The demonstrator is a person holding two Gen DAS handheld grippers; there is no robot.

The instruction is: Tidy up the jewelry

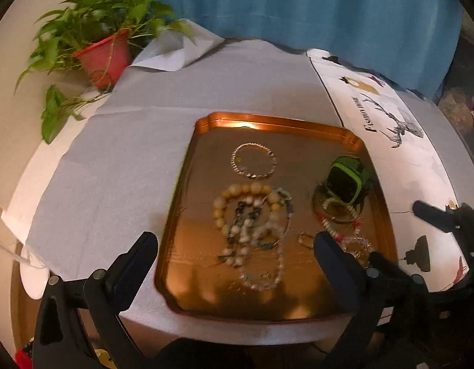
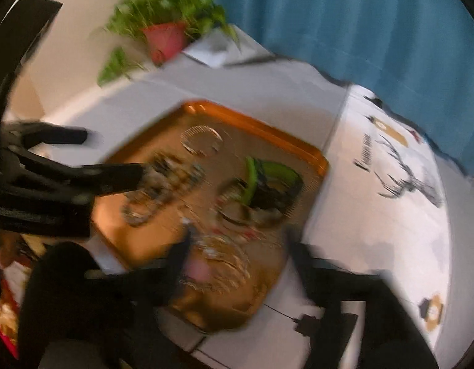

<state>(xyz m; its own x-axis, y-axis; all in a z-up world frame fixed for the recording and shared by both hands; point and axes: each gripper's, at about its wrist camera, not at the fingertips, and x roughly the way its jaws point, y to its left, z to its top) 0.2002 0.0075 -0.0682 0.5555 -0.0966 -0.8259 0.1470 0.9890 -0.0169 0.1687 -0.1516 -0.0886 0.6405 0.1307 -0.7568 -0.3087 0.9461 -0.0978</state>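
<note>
A copper tray (image 1: 187, 166) holds jewelry: a thin chain bracelet (image 1: 253, 161) at the back, a pile of cream bead strands (image 1: 252, 224) in the middle, a green watch (image 1: 347, 181) on bangles at the right, and a small beaded bracelet (image 1: 338, 230). My left gripper (image 1: 234, 246) is open and empty, hovering over the tray's near edge with the bead pile between its fingers. In the blurred right wrist view the tray (image 2: 255, 123) and watch (image 2: 267, 178) show. My right gripper (image 2: 240, 246) is open over clear bracelets (image 2: 218, 261) at the tray's near right corner.
A potted plant in a red pot (image 1: 104, 58) stands at the back left. A printed paper sheet (image 1: 391, 123) lies right of the tray. A blue curtain (image 1: 283, 6) hangs behind. The other gripper (image 1: 437, 215) shows at the right edge.
</note>
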